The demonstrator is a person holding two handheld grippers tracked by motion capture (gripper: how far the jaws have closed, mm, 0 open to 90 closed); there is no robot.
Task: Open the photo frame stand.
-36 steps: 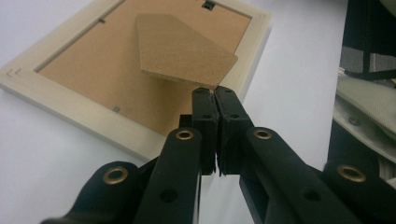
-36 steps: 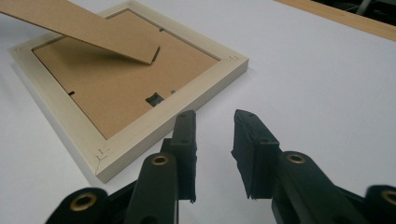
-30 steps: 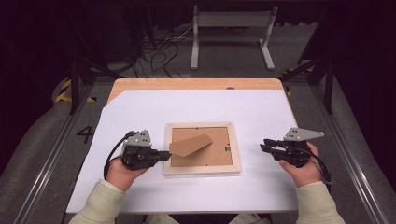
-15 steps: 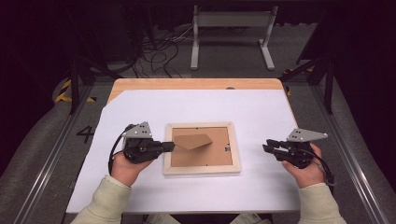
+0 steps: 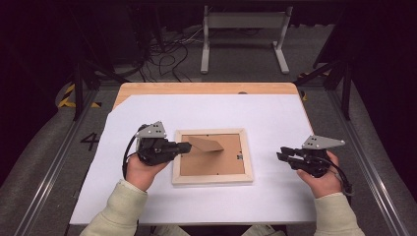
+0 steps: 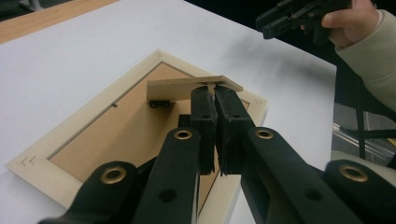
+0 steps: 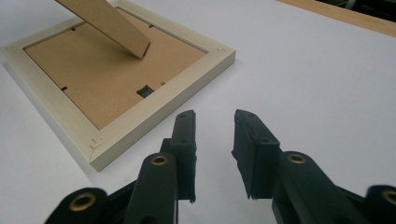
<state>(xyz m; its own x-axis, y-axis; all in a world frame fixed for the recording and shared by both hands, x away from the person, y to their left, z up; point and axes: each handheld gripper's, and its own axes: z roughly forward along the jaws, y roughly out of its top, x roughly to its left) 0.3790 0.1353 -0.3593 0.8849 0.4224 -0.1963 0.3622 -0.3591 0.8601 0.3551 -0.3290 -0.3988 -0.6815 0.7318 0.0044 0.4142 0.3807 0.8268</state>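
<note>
A pale wooden picture frame (image 5: pixel 211 177) lies face down mid-table, brown backing up. Its cardboard easel stand (image 5: pixel 209 144) is propped up off the backing. My left gripper (image 5: pixel 184 146) reaches over the frame's left rim, shut, with its tips against the stand's near edge. In the left gripper view the closed jaws (image 6: pixel 215 93) meet the underside edge of the stand (image 6: pixel 187 87) above the frame (image 6: pixel 84 115). My right gripper (image 5: pixel 281 155) hovers open over the table, right of the frame. Seen from its own camera (image 7: pixel 212 119), nothing lies between the jaws; the frame's corner (image 7: pixel 159 112) and stand (image 7: pixel 109 23) are ahead.
A white sheet (image 5: pixel 246 113) covers the wooden table (image 5: pixel 196 88). Behind the table, on the floor, are a grey metal stand (image 5: pixel 243 19) and loose cables (image 5: pixel 167 54). The other hand's gripper (image 6: pixel 280 18) shows at the top right of the left gripper view.
My left gripper has moved right and farther in over the frame's left rim, reaching the stand's edge. The right gripper has stayed nearly still.
</note>
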